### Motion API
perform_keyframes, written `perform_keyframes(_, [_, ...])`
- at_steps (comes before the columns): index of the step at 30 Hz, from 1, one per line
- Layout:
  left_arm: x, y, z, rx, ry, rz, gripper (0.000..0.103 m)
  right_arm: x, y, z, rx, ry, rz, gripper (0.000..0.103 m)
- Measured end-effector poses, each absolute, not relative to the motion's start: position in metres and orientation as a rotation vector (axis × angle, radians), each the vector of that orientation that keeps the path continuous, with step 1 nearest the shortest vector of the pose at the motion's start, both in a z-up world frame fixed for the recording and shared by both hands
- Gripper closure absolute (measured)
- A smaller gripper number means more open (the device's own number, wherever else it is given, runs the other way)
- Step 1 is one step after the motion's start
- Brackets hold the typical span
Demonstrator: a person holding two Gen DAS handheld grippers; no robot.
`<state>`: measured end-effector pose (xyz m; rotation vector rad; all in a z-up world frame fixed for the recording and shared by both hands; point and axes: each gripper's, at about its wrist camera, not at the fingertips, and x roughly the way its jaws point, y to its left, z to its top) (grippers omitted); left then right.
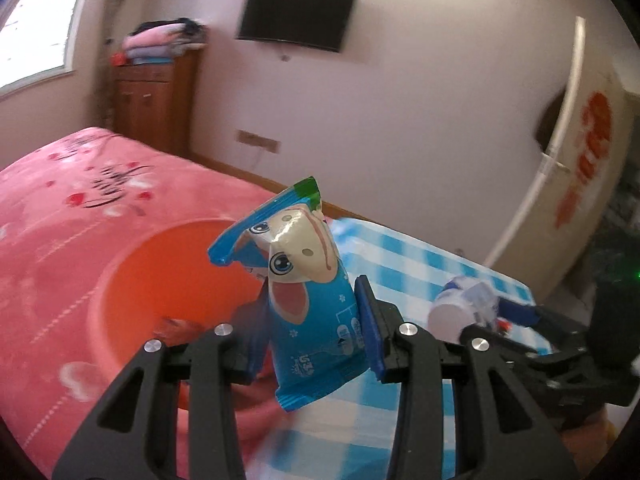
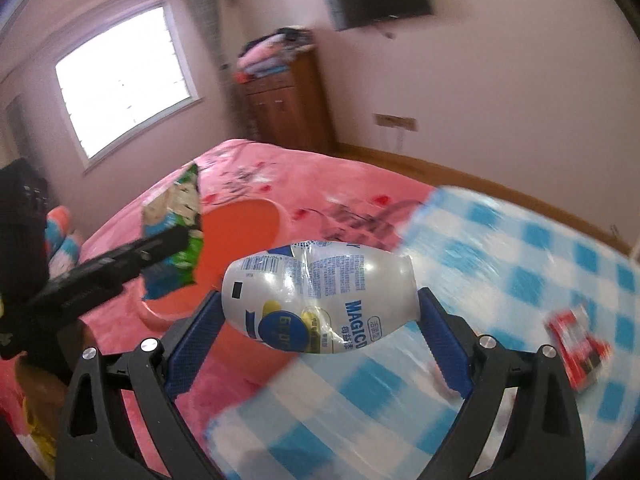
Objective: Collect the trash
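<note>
My left gripper is shut on a blue snack wrapper with a cartoon animal, held upright beside an orange-red basin on the pink bed. My right gripper is shut on a crushed white plastic drink bottle, held sideways above the blue checked cloth. The basin also shows in the right wrist view, behind the bottle. The left gripper and its wrapper appear at the left there. The right gripper with the bottle shows at the right of the left wrist view.
A red and white packet lies on the checked cloth at the right. A small wrapper lies inside the basin. A wooden cabinet stands against the far wall under a wall television. Both views are motion-blurred.
</note>
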<state>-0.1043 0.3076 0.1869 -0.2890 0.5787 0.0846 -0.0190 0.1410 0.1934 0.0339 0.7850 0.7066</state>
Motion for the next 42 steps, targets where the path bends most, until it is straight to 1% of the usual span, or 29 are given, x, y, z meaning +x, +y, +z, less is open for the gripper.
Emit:
perform_keyframes(6, [-0.095, 0.351, 0.170, -0.341, 0.611, 0.201, 0.062, -0.006, 0.219, 0.205, -0.063, 0.767, 0.815, 0.010])
perform_keyframes(10, [-0.094, 0.369, 0.158, -0.372, 0.631, 0.236, 0.061, 0.001, 0.252, 0.195, -0.135, 0.774, 0.835, 0.010])
perform_keyframes(15, [-0.094, 0.382, 0.144, -0.409, 0.660, 0.268, 0.060, 0.005, 0.270, 0.180, -0.165, 0.812, 0.847, 0.010])
perform_keyframes(16, [-0.094, 0.384, 0.142, -0.414, 0.662, 0.278, 0.057, 0.007, 0.271, 0.178, -0.163, 0.823, 0.840, 0.009])
perform_keyframes(18, [-0.096, 0.386, 0.142, -0.412, 0.654, 0.295, 0.043, 0.008, 0.268, 0.174, -0.145, 0.833, 0.836, 0.009])
perform_keyframes(19, [-0.096, 0.386, 0.142, -0.408, 0.649, 0.309, 0.040, 0.010, 0.265, 0.173, -0.124, 0.840, 0.842, 0.009])
perform_keyframes(21, [-0.099, 0.385, 0.146, -0.405, 0.626, 0.319, 0.029, 0.011, 0.257, 0.172, -0.087, 0.847, 0.853, 0.009])
perform_keyframes(25, [-0.104, 0.379, 0.153, -0.396, 0.596, 0.326, 0.023, 0.006, 0.242, 0.175, -0.073, 0.821, 0.827, 0.009])
perform_keyframes(26, [-0.103, 0.379, 0.154, -0.390, 0.593, 0.329, 0.020, 0.004, 0.235, 0.176, -0.060, 0.812, 0.816, 0.009])
perform_keyframes(32, [-0.109, 0.370, 0.160, -0.377, 0.553, 0.344, 0.014, -0.007, 0.199, 0.179, 0.010, 0.780, 0.765, 0.009])
perform_keyframes(42, [-0.119, 0.340, 0.168, -0.380, 0.524, 0.309, 0.014, -0.031, 0.134, 0.184, 0.066, 0.693, 0.662, 0.009])
